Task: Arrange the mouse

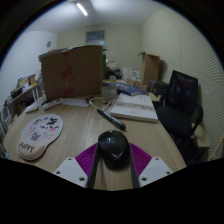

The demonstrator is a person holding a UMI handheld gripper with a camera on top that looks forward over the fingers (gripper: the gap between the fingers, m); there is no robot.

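A black computer mouse point(112, 147) sits between my gripper's point(112, 156) fingers, and the magenta pads point(86, 157) press on both its sides. The gripper is shut on the mouse, low over the near part of the wooden table point(75, 128). I cannot tell whether the mouse touches the table. A round white and pink mouse pad point(36, 134) with cartoon prints lies on the table to the left, apart from the mouse.
A cardboard box point(72, 70) stands at the table's far side. A stack of papers or a book point(135, 107) lies ahead to the right, with a black stick-like object point(110, 119) in front of it. A black office chair point(180, 100) stands at the right.
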